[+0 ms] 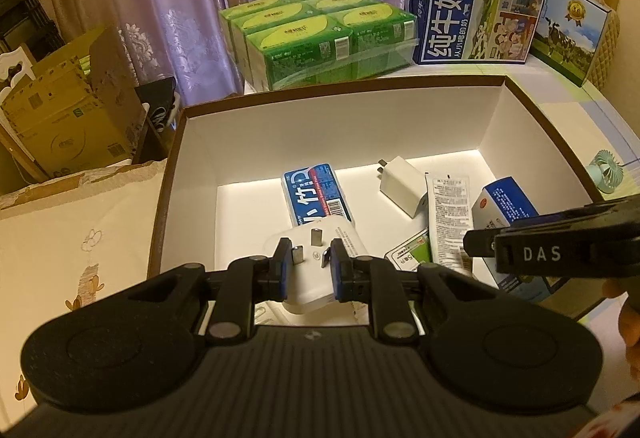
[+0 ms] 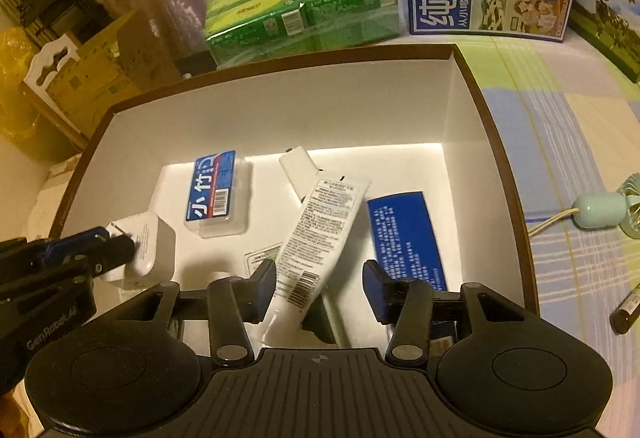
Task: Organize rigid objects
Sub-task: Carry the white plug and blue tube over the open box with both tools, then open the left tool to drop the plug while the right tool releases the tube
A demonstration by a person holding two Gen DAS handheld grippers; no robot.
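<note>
White plug adapter [image 1: 316, 258] pinched between the pads of the left gripper [image 1: 310, 262], prongs up, hanging just over the near-left floor of the open box [image 1: 192, 157]. Probably a release here, beside the clear case [image 2: 216, 193]. Right gripper [image 2: 320, 278] spread wide, straddling the white tube [image 2: 316, 238], long axis pointing away. Adapter underside hidden; contact with the floor unclear.

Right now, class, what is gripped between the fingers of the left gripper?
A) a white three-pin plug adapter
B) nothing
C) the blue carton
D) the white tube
A: the left gripper is shut on the white plug adapter, held over the open box.
</note>
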